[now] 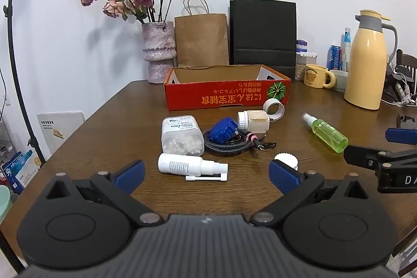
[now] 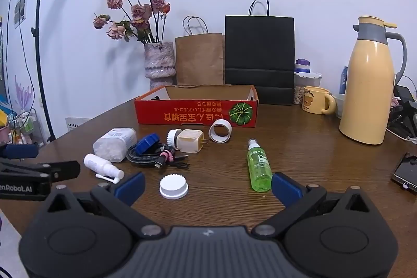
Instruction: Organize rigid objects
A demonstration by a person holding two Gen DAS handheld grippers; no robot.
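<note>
My 2 grippers, left (image 1: 207,171) and right (image 2: 208,185), hung spread, empty; I judged the spray (image 1: 192,166) best pinched mid-barrel, then boxed (image 1: 226,97).

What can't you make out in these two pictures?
- Floor of the red box: both views, hidden by its front wall.
- Label on the white spray bottle: left view, too small.
- Dark phone-like slab: right view, cut off by the edge.
- Contents of the paper bags: unseen.

clear: bare table (image 2: 221,210) by tongs | blocked: clutter before red box (image 2: 195,111)
</note>
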